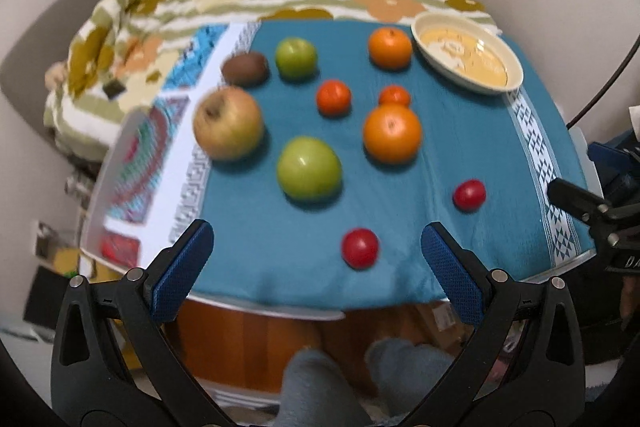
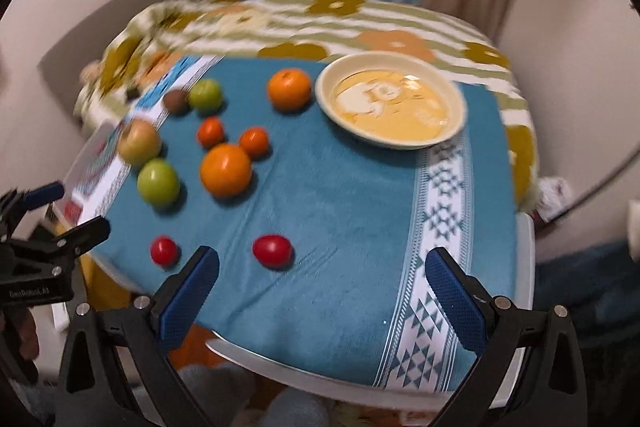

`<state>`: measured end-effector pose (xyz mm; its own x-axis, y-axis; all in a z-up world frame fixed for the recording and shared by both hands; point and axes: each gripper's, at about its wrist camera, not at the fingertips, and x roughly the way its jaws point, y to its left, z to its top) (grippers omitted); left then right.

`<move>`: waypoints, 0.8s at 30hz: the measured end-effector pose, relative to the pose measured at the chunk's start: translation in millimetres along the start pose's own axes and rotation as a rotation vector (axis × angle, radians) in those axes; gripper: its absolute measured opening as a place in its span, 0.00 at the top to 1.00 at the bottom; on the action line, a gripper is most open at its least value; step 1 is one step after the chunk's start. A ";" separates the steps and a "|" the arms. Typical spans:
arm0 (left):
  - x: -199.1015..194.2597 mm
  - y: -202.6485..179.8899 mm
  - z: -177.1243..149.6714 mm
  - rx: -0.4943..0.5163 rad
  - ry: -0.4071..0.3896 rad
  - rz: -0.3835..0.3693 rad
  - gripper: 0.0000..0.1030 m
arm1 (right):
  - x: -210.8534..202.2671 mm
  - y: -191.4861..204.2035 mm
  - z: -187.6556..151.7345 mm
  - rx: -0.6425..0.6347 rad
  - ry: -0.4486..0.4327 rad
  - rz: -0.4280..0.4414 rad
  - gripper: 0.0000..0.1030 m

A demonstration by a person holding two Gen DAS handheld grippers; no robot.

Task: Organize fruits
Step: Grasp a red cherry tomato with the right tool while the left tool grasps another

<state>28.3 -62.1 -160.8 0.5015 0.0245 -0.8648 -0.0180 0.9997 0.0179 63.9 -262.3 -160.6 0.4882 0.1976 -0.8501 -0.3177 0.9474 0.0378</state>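
You are at the start: nothing is picked, and the cream bowl [image 2: 390,107] sits empty at the far right of the teal cloth [image 2: 332,211]. Your left gripper [image 1: 316,255] and right gripper [image 2: 322,277] both hover at the table's near edge, fingers spread wide and holding nothing. All the fruit lies loose, left of the bowl. Nearest the bowl is an orange [image 2: 289,89], just beside its rim. Farthest from it are two red tomatoes; one tomato [image 2: 272,251] lies just ahead of your right gripper, slightly to its left. Reaching forward and closing on it looks like the easy first move.
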 end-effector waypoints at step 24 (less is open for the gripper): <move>75.1 -32.6 -25.1 -0.078 0.110 0.026 0.49 | 90.1 21.5 -8.9 -0.389 0.147 0.264 0.32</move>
<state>44.9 -93.0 -238.9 0.4026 0.0457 -0.9143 -0.0991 0.9951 0.0061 93.8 -226.4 -241.1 0.2392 0.3544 -0.9040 -0.7086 0.7002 0.0870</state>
